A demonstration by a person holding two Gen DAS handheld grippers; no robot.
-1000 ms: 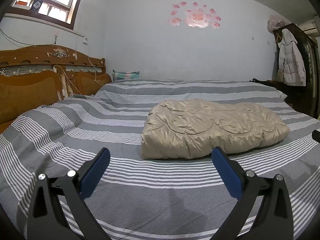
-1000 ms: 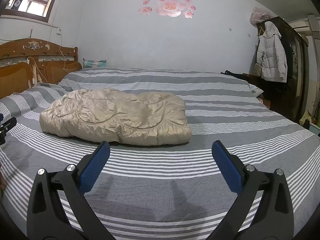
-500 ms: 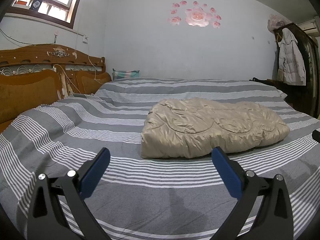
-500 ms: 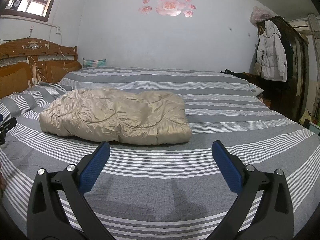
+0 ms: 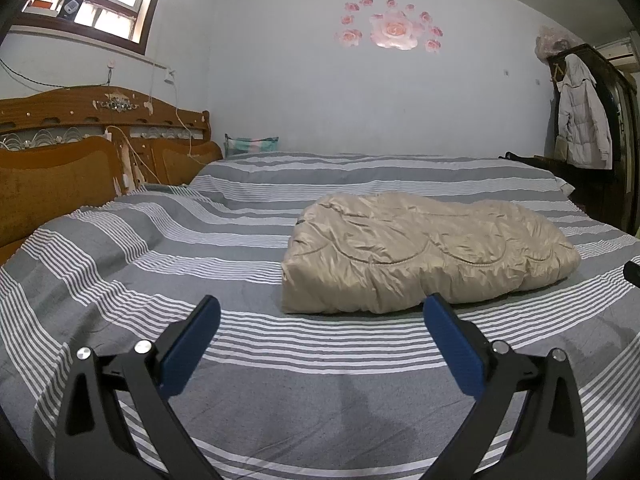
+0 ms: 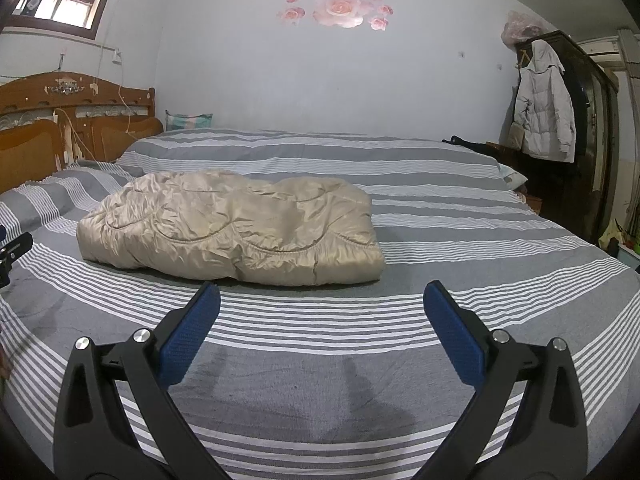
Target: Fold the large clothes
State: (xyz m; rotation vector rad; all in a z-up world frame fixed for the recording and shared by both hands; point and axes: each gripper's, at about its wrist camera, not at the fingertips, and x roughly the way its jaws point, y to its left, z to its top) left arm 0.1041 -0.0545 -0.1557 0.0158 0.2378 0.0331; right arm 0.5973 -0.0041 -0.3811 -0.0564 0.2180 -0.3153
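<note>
Broadly, the bed [image 5: 168, 264] is filling both views, its grey-and-white striped cover lying mostly flat, and everything else is being placed against it. At the bed's head end a wooden headboard [image 5: 60, 148] is standing against the wall, and beyond the bed's opposite side a pale coat [image 6: 542, 104] is hanging on a dark wardrobe.

Near the middle of the bed a beige quilted jacket [image 5: 420, 256] is lying as a thick, already doubled bundle. Its long axis is running across the bed, roughly parallel to the stripes, with one end pointing toward the headboard side and the other toward the wardrobe side. Which end is the collar cannot be told.

The left gripper [image 5: 320, 340] and the right gripper [image 6: 320, 328] are both hovering low over the bed cover on the near side of the jacket, close to it without touching it, each with its blue pads spread wide and nothing between them.

The fold looks largely finished, so the step in hand appears to be either a last tidy fold or a release. To do it well, each gripper should be pinching all layers at one near corner rather than only the slippery top shell, lifting both corners evenly, and carrying them across the short axis so the padded bundle is not springing open or sliding on the cover.
</note>
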